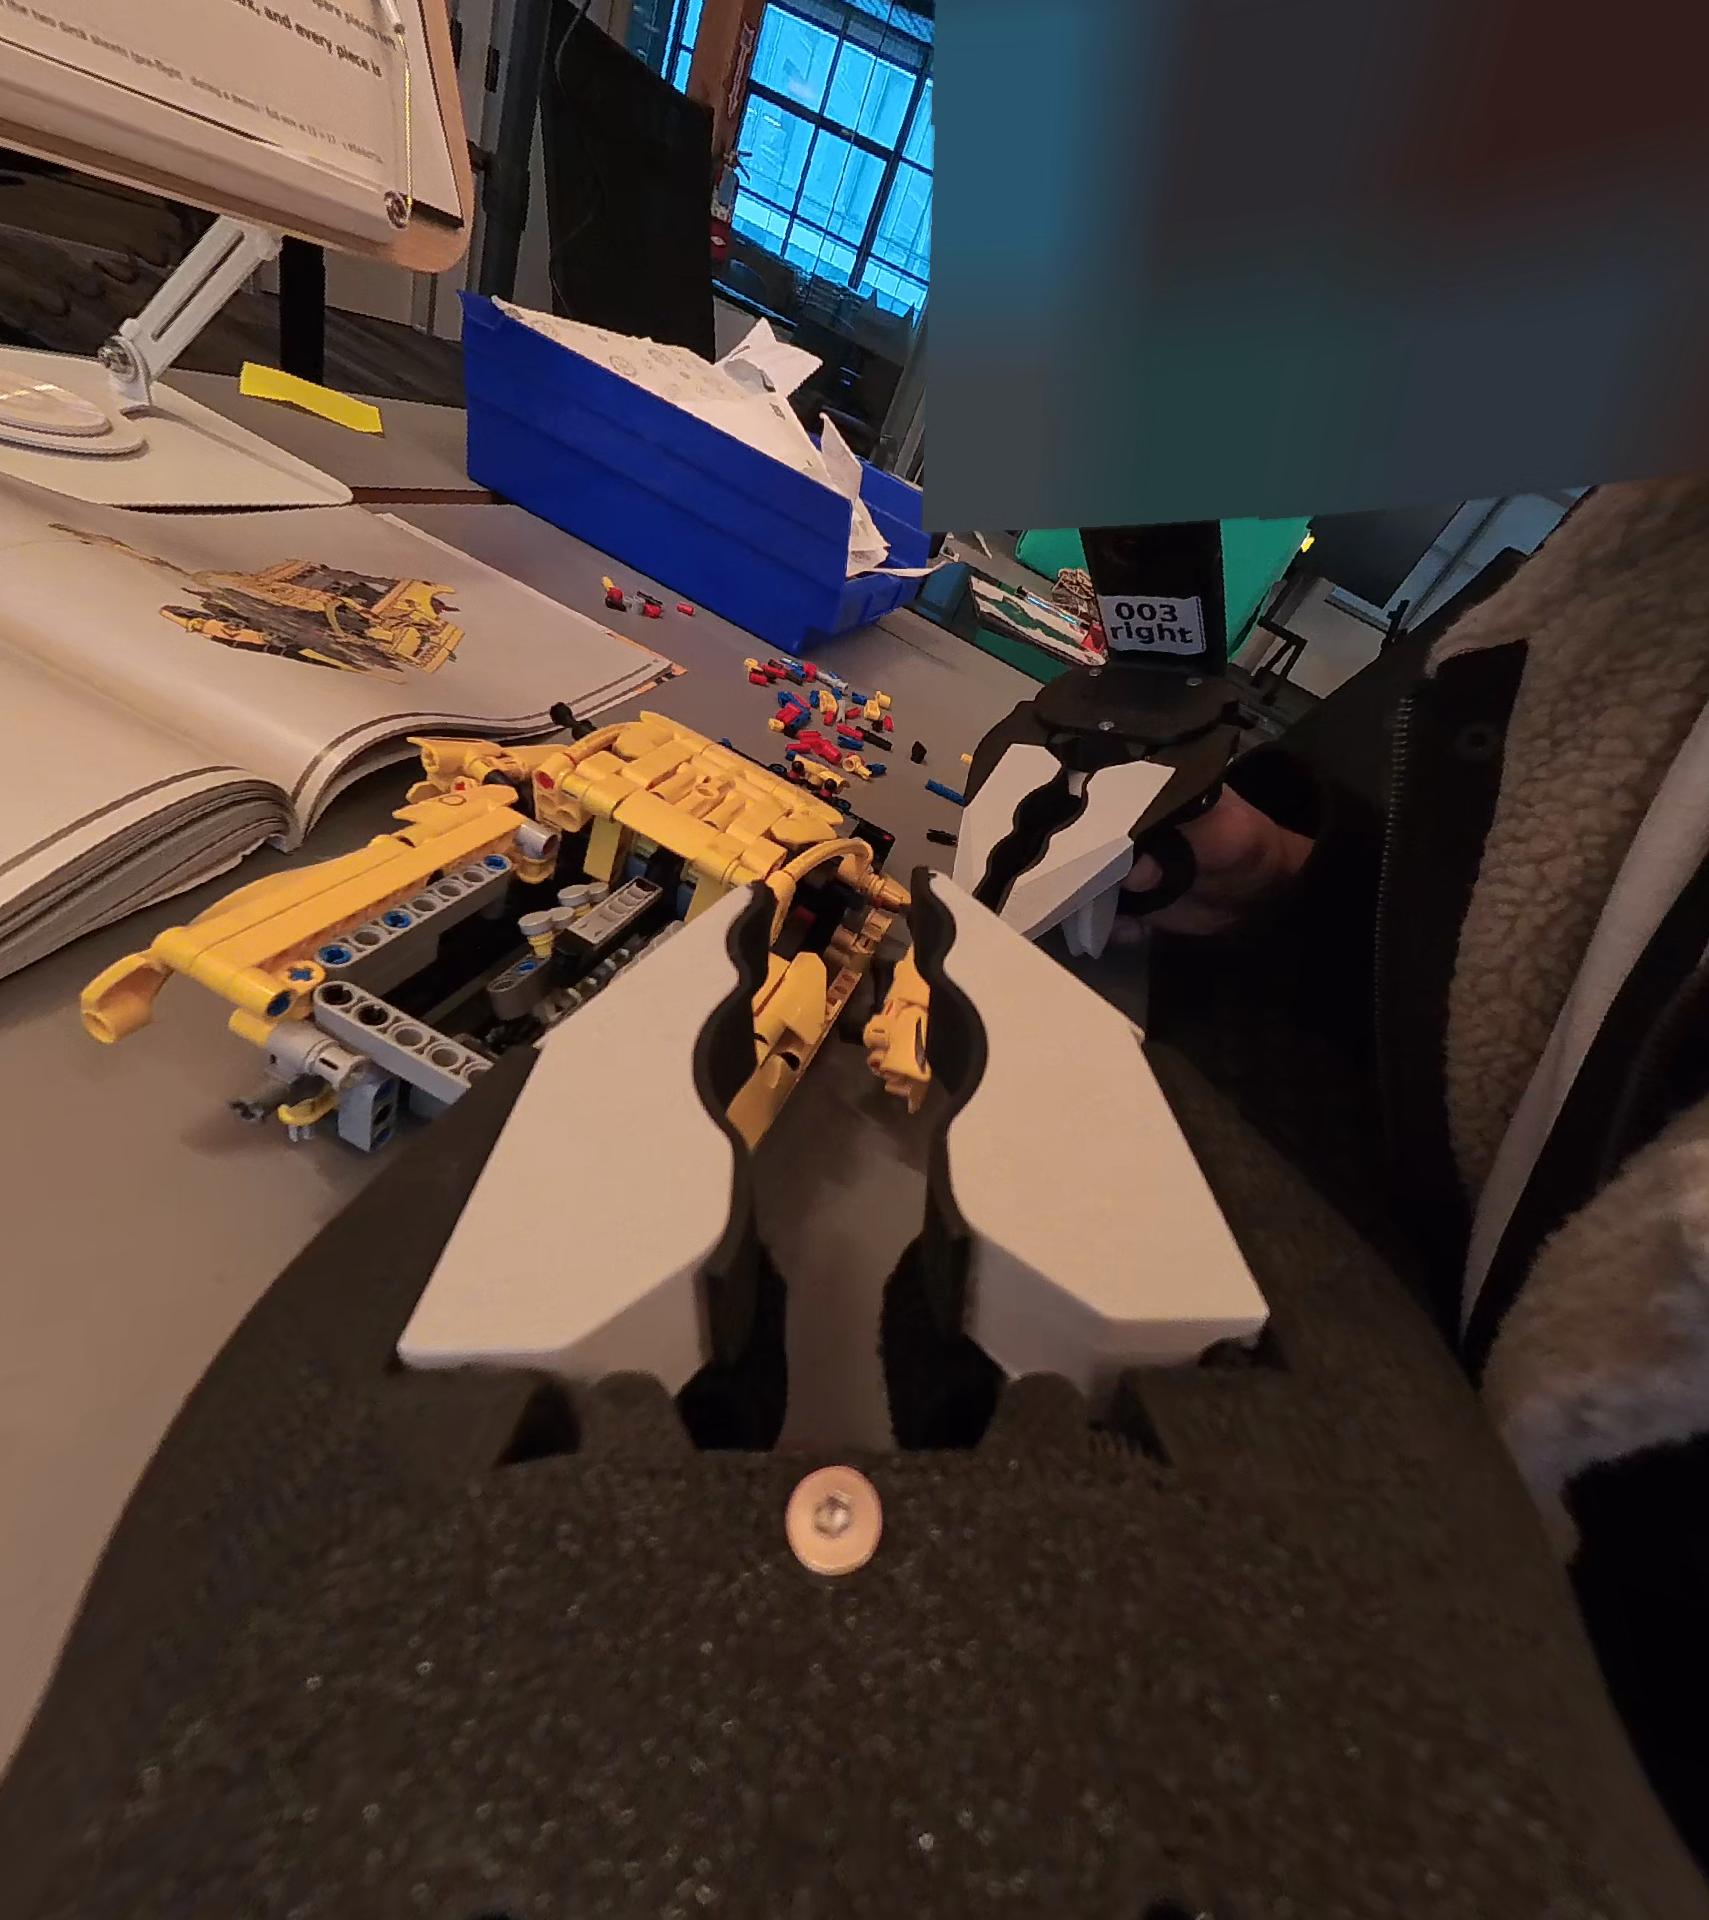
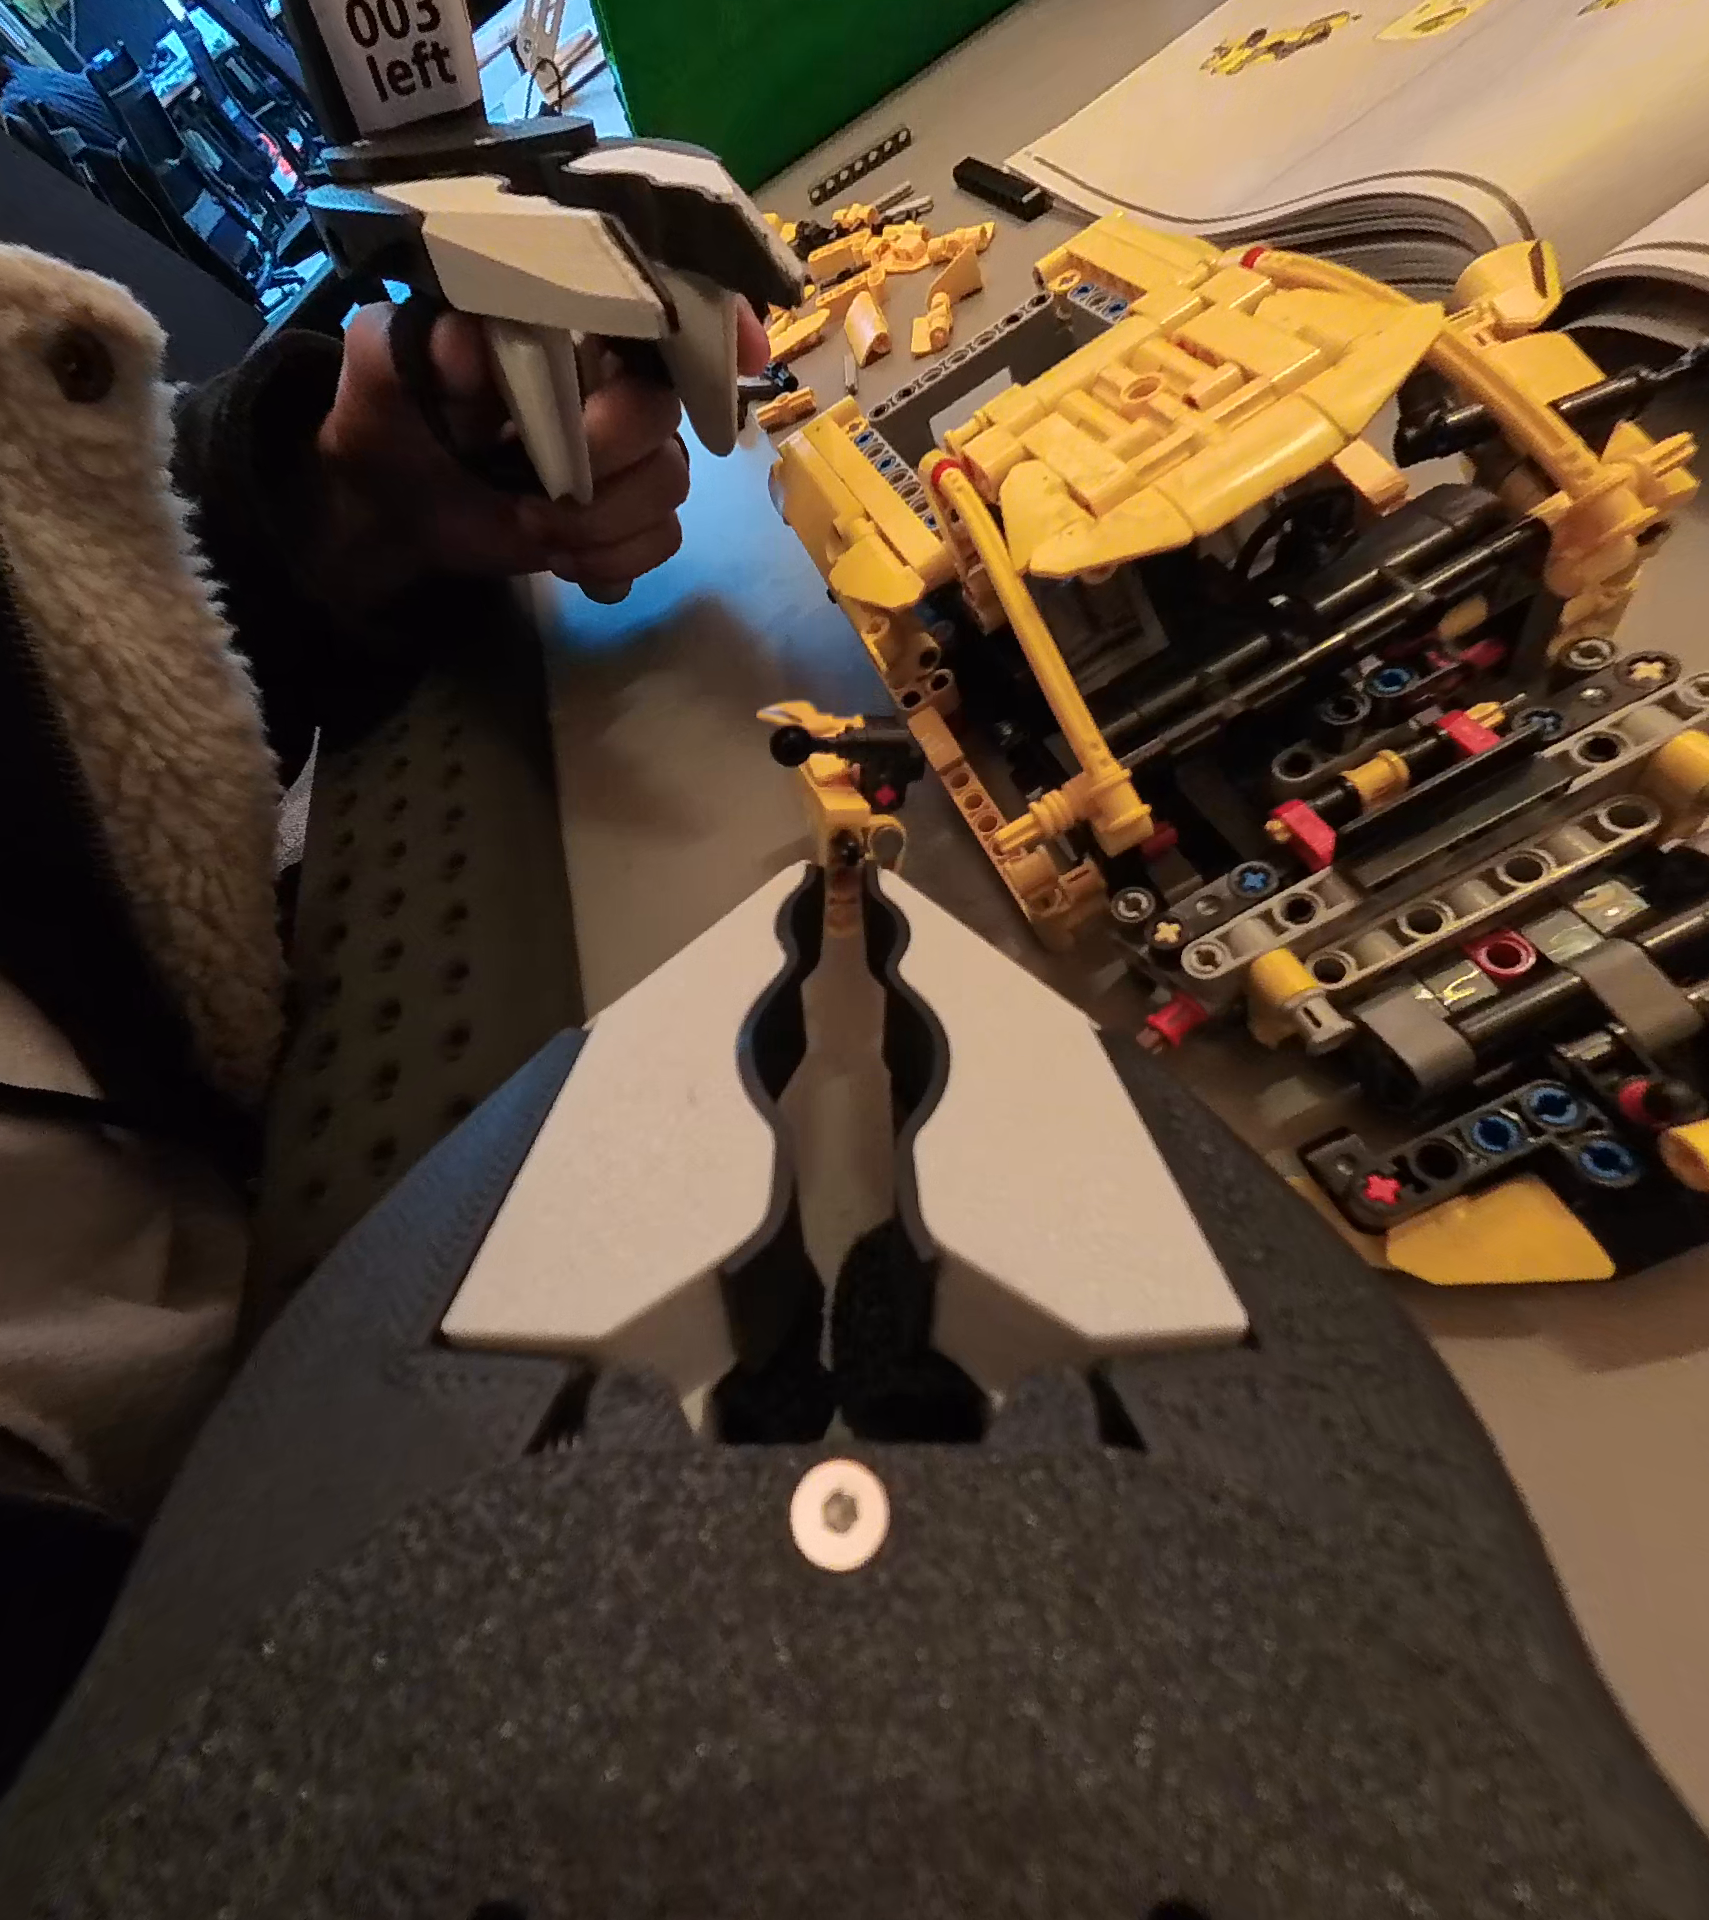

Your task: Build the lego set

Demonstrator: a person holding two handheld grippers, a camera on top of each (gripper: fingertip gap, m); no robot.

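A partly built yellow and black Lego car (image 1: 621, 821) lies on the grey table, and the right wrist view shows it close up (image 2: 1297, 582). My left gripper (image 1: 834, 894) is open and empty, hovering just above the car's near end. It also shows at the upper left of the right wrist view (image 2: 767, 270). My right gripper (image 2: 845, 878) is shut on a small yellow sub-assembly (image 2: 845, 779) with a black lever, held upright just left of the car's corner. In the left wrist view the right gripper (image 1: 995, 883) sits to the right of the car, its tips partly hidden.
An open instruction book (image 1: 206, 675) lies left of the car. A blue bin (image 1: 673, 488) of papers stands behind. Small red, blue and yellow pins (image 1: 819, 717) are scattered beyond the car. Loose yellow parts (image 2: 881, 270) and a green box (image 2: 777, 73) lie farther off. A person's fleece jacket (image 1: 1556, 831) is close. Left tips to right tips: about 12 centimeters.
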